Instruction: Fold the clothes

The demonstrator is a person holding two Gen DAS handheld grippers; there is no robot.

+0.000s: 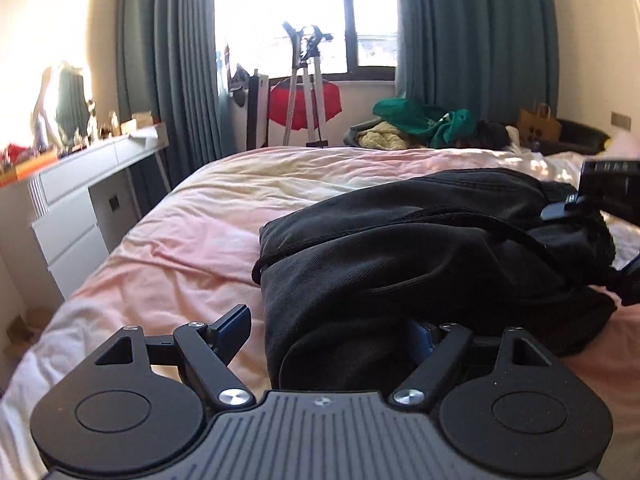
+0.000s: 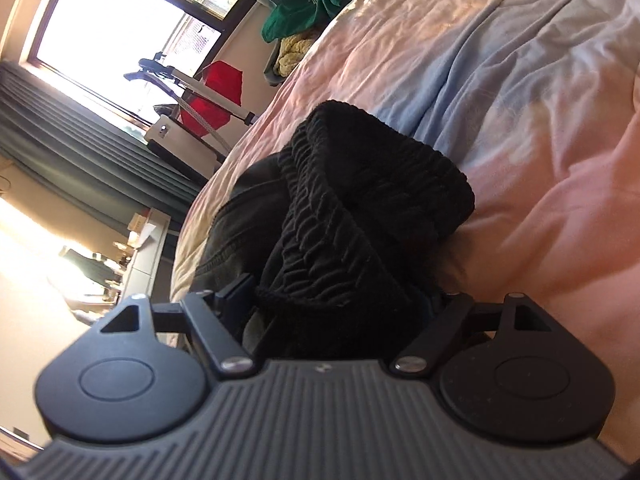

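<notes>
Showing the ribbed waistband between spread right tongs; left tongs gape wide.

One black garment, two grippers

the bed fills most of the view. it is covered with a wrinkled sheet, pink and cream on the near and left part, pale blue in one band beside the clothes. a bundle of black clothes lies directly on the sheet, on the near right side, with a ribbed waistband on top. at the far right end of the bed lies a green garment with a yellow one beside it.
</notes>
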